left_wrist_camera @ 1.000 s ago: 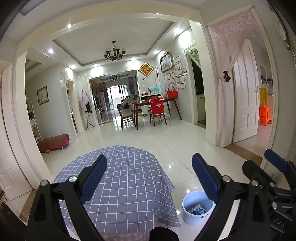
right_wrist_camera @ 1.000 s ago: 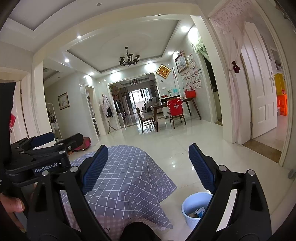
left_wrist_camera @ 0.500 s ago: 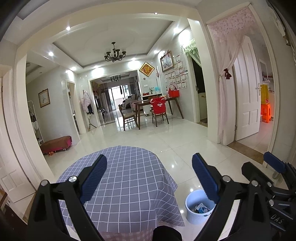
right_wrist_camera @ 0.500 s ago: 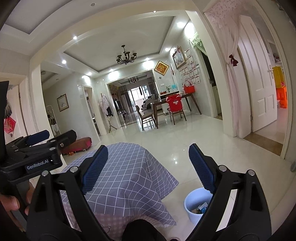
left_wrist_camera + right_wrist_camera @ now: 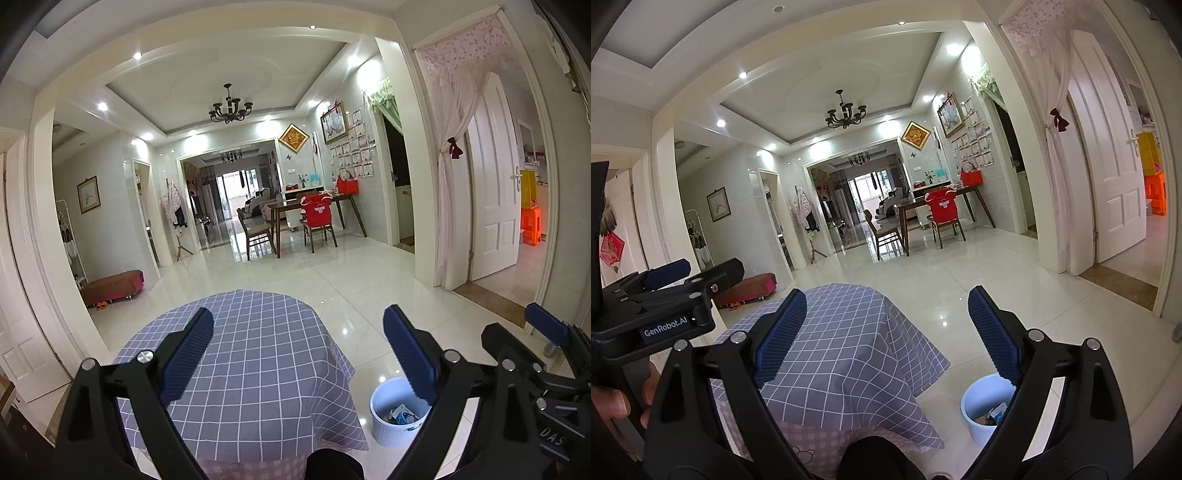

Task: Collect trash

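Blue ribbed pads stand wide apart on both tools: the left gripper (image 5: 297, 354) and the right gripper (image 5: 886, 332) are released and carry nothing. Both are held level above the round table (image 5: 255, 354), whose grey checked cloth shows no litter on the part in view. The task's rubbish appears only in the white bin (image 5: 388, 424), which stands on the tiled floor just beside the table's right edge; crumpled wrappers (image 5: 400, 415) lie inside it. The right wrist view shows the same bin (image 5: 975, 410), partly hidden behind the right-hand finger.

Judged from this, collecting looks nearly or wholly finished, unless scraps lie out of view beneath the tools or on the floor behind. To do the present step well, the person would tilt both cameras downward and sweep slowly over the near cloth edge and the floor round the bin before committing to a reach. Jaws are best left wide until a scrap sits squarely between the pads. A hand (image 5: 617, 402) grips the left tool's handle.
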`<state>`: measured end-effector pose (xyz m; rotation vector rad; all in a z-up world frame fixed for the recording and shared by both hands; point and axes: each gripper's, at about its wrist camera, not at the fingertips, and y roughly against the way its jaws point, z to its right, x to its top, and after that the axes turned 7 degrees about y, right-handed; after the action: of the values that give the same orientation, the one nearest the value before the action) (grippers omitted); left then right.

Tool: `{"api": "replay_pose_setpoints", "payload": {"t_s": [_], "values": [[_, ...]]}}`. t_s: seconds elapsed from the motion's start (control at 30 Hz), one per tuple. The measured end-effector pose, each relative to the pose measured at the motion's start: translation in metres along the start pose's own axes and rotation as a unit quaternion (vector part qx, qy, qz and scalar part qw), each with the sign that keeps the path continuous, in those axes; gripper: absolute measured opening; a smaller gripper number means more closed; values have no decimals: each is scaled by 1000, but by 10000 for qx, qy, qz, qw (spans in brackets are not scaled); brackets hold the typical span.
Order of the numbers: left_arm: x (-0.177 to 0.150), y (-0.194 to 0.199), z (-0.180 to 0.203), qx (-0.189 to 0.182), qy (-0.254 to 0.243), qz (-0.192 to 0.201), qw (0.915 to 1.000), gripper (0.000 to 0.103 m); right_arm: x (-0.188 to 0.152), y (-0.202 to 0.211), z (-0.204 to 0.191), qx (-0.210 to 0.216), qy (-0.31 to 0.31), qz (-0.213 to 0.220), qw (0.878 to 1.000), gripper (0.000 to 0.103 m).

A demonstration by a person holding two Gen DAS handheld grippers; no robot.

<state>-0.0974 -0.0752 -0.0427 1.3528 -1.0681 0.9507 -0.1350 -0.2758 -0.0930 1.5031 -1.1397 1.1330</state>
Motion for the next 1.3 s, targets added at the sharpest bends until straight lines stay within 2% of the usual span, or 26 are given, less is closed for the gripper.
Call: {"api": "replay_pose_setpoints", "payload": {"t_s": [1.3], "values": [[-2,-1,-2,-17,-45,2,10000,91,-3,-9,-13,108,-23,-49,9999,89]]}}
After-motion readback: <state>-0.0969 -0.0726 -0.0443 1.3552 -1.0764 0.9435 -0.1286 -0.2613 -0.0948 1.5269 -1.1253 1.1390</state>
